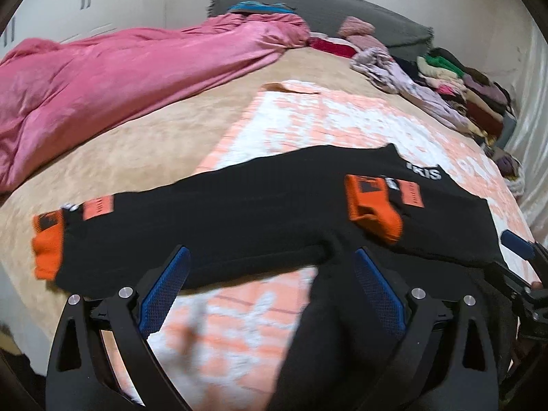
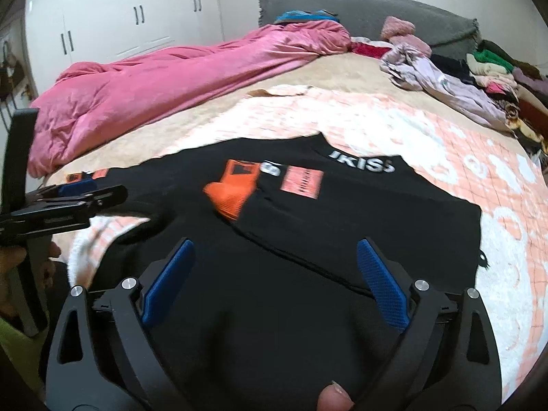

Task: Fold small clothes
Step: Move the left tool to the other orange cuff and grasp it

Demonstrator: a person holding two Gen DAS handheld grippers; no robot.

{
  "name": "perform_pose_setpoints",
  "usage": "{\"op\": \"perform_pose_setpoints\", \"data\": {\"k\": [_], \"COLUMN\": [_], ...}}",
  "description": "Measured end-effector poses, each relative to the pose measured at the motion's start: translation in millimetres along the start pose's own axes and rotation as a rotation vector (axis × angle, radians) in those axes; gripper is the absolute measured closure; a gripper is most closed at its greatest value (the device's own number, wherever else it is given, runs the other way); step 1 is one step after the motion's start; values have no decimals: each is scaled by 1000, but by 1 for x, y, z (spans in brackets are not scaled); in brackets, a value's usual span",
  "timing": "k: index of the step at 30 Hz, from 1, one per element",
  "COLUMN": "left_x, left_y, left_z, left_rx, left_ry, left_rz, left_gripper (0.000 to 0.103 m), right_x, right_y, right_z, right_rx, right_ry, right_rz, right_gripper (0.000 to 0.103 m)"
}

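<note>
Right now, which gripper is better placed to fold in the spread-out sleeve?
Left, probably. The left gripper hangs open by the spread sleeve, whose orange cuff lies at its side. The right gripper, also open, sits over the shirt body, where the other sleeve is already folded in.

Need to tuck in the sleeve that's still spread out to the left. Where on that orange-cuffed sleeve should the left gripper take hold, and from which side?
Grip the left sleeve just inside its orange cuff, where it lies flat on the beige bedcover. Probably come from the near edge with the open left gripper, pinching the hem, then carry it towards the sleeve already folded in.
</note>
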State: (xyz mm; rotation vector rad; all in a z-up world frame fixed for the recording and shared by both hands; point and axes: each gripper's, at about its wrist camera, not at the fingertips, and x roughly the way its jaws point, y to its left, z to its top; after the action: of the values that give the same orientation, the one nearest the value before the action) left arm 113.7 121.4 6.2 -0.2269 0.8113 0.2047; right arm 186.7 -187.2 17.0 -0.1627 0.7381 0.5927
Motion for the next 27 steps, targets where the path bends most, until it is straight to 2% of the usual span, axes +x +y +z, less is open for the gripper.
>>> {"op": "perform_pose_setpoints", "data": {"k": [13,27], "left_x": [-22,-33], "left_y": [80,184], "left_z": [-7,-28], "left_rx": [-128,-317], "left_ry": [-28,-23], "left_rz": [78,180], "left_gripper": [6,6], "right_x": [10,29], "right_y": [75,127], "right_z": [12,13], "right_rx": [-66,-137], "right_ry": [13,32], "right_rz": [59,84], "right_gripper": [12,10]}}
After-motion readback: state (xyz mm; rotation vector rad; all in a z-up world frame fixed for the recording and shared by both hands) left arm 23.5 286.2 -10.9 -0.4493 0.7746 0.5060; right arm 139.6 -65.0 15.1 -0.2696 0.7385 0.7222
